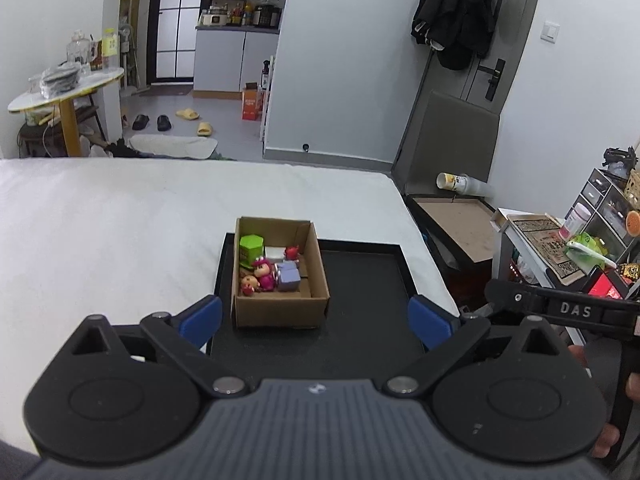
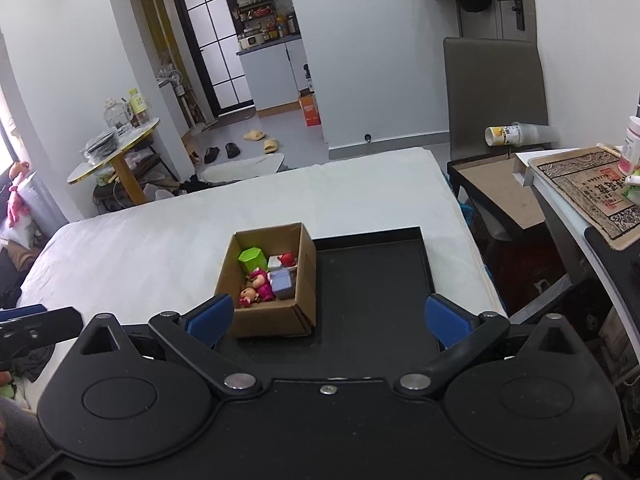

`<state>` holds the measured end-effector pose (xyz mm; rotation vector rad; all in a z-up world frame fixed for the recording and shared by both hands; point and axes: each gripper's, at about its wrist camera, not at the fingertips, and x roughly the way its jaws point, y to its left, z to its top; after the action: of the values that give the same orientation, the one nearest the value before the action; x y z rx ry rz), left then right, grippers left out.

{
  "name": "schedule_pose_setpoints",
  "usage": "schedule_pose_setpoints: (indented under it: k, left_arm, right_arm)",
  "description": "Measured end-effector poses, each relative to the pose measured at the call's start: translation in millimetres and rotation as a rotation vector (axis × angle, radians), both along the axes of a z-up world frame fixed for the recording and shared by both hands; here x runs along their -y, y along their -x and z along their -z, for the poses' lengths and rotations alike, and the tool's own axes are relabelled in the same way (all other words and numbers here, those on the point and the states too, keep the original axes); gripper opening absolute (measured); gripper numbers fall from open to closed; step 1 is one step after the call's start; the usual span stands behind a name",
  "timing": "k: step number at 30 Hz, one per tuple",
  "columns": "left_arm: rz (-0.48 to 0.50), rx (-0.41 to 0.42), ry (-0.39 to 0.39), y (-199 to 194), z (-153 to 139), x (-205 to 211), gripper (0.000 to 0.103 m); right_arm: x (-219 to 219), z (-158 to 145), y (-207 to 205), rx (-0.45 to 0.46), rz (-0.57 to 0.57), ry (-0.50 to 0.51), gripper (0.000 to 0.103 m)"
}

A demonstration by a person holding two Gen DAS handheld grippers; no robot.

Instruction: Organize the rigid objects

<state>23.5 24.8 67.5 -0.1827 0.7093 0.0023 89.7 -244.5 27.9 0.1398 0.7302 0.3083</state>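
Note:
An open cardboard box [image 1: 280, 312] [image 2: 276, 320] stands on the left part of a black tray [image 1: 360, 280] [image 2: 372, 276] on the white bed. Inside it lie a green box [image 1: 251, 247] [image 2: 252, 259], a purple cube [image 1: 289, 278] [image 2: 283, 283], a pink figurine [image 1: 265, 274] [image 2: 262, 283], a small red figure [image 1: 292, 253] [image 2: 286, 259] and another little figurine [image 1: 249, 285] [image 2: 249, 297]. My left gripper [image 1: 316, 322] hangs open just in front of the box, nothing between its blue pads. My right gripper [image 2: 329, 320] is also open and empty, near the box's front.
The white bed [image 1: 120, 232] [image 2: 140, 240] spreads left of the tray. To the right are a low brown table [image 1: 460, 224] [image 2: 504, 188] with a toppled cup [image 2: 508, 134] and a cluttered shelf [image 1: 560, 248]. A round side table [image 1: 68, 88] [image 2: 116, 152] stands beyond the bed.

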Motion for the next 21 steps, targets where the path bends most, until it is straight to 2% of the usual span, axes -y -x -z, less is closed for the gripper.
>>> schedule_pose_setpoints:
  k: [5, 13, 21]
  left_arm:
    - [-0.003, -0.018, 0.014, 5.8, 7.3, -3.4, 0.099]
    - [0.037, -0.037, 0.013, 11.5, 22.4, -5.1, 0.099]
    - [0.047, -0.066, 0.015, 9.2, 38.9, -10.5, 0.099]
  right_arm:
    - [-6.0, -3.7, 9.7, 0.016, -0.009, 0.023, 0.103]
    - [-14.5, -4.7, 28.2, 0.012, -0.008, 0.003, 0.103]
    - [-22.5, 5.2, 37.1, -0.021, 0.001, 0.037, 0.103]
